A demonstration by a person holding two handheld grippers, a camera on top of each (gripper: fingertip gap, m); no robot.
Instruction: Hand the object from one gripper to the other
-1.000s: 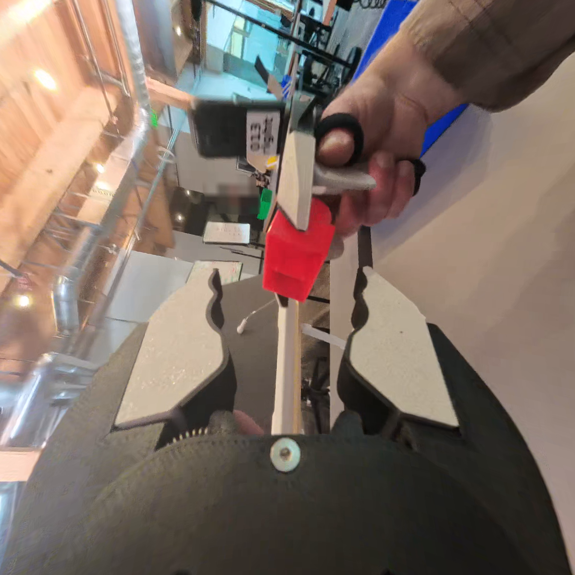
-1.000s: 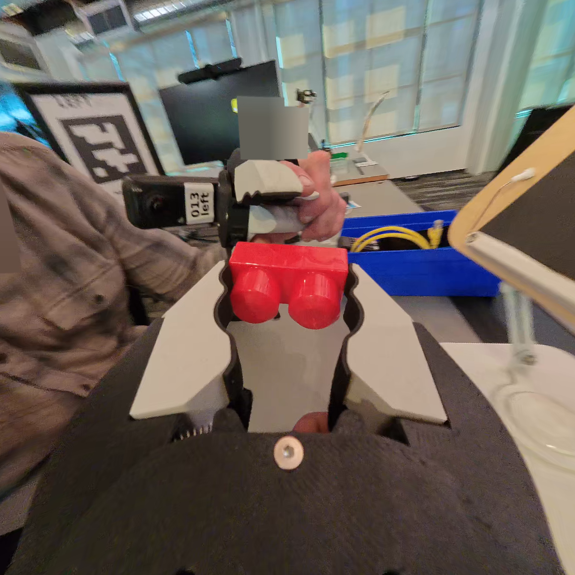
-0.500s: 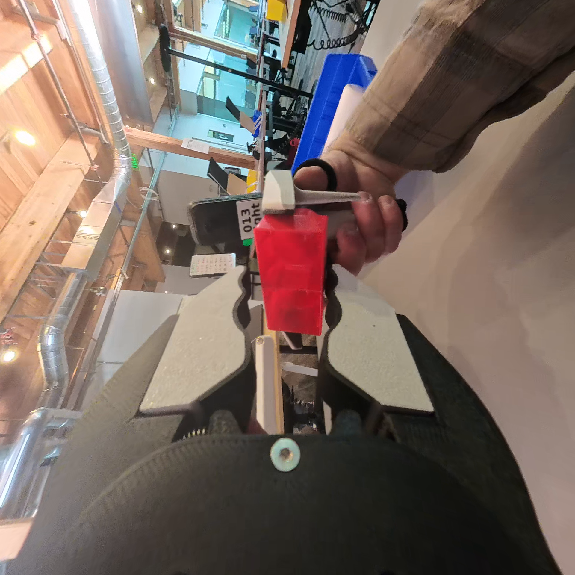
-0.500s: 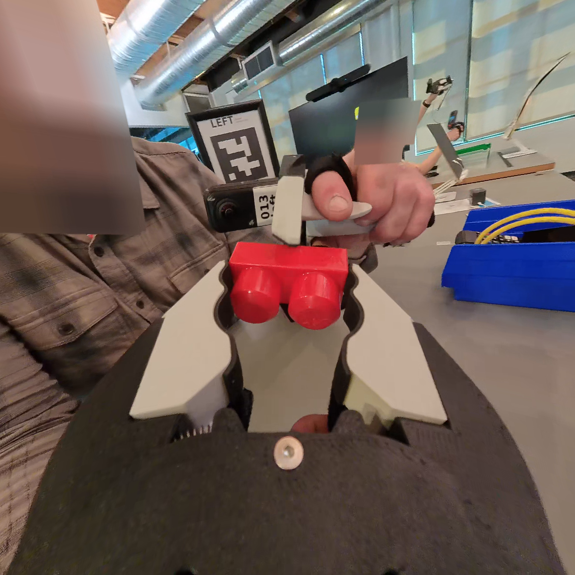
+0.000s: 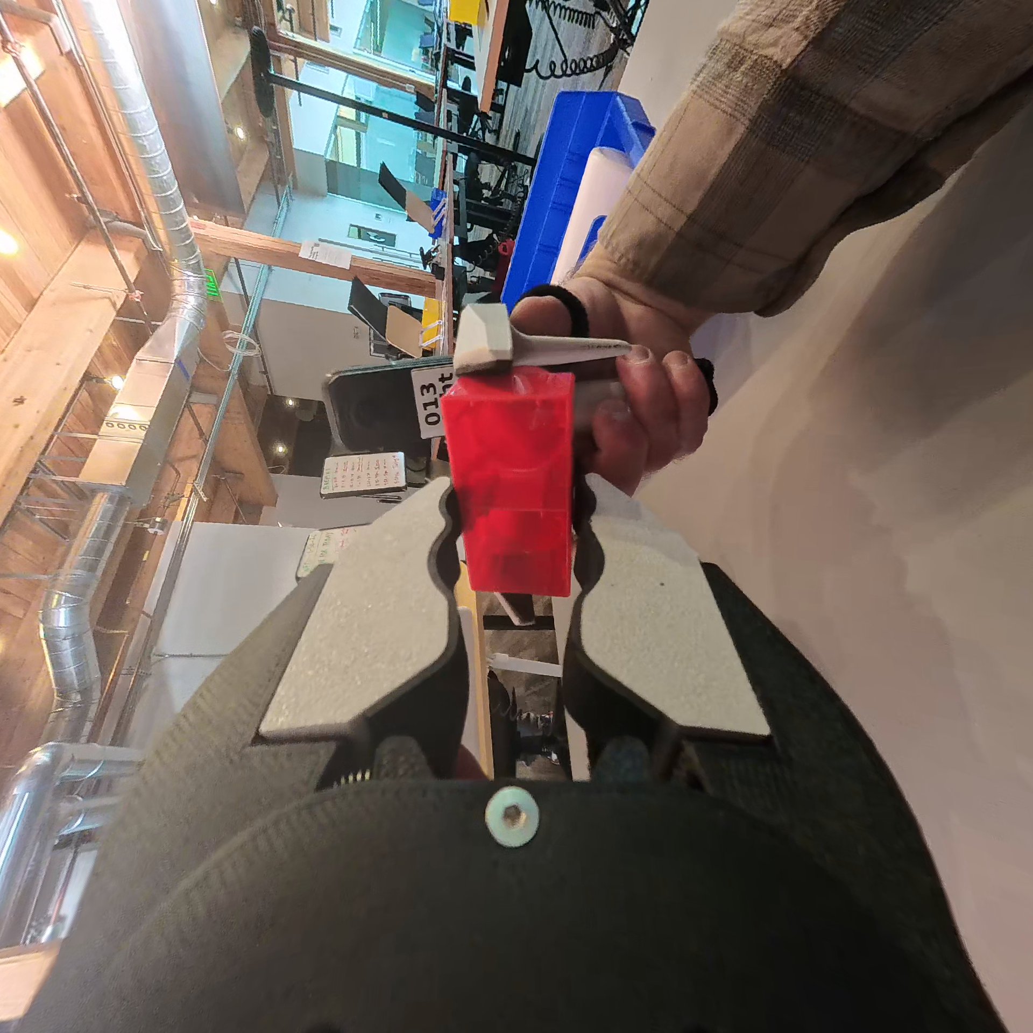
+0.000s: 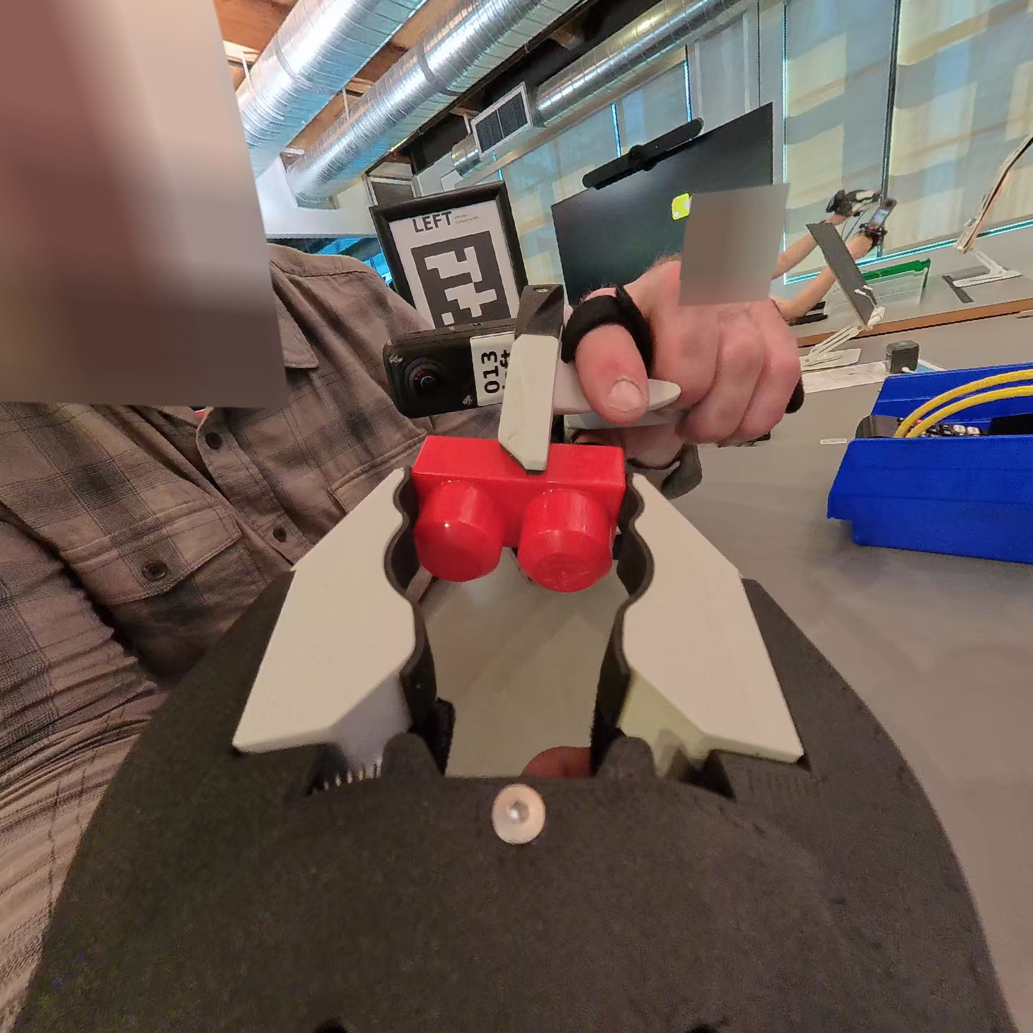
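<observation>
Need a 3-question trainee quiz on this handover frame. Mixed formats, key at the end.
1. Multiple choice: how many studs does the red brick show in the right wrist view? A one, B two, C four.
2. True or false: the right tool is shut on the brick.
3. Fill in: in the left wrist view, the left tool has a finger on ___ sides of the brick.

Key: 1 B. 2 true. 3 both (whether it is squeezing yet cannot be told).

Blue bin far right of grey tabletop, rest open.
</observation>
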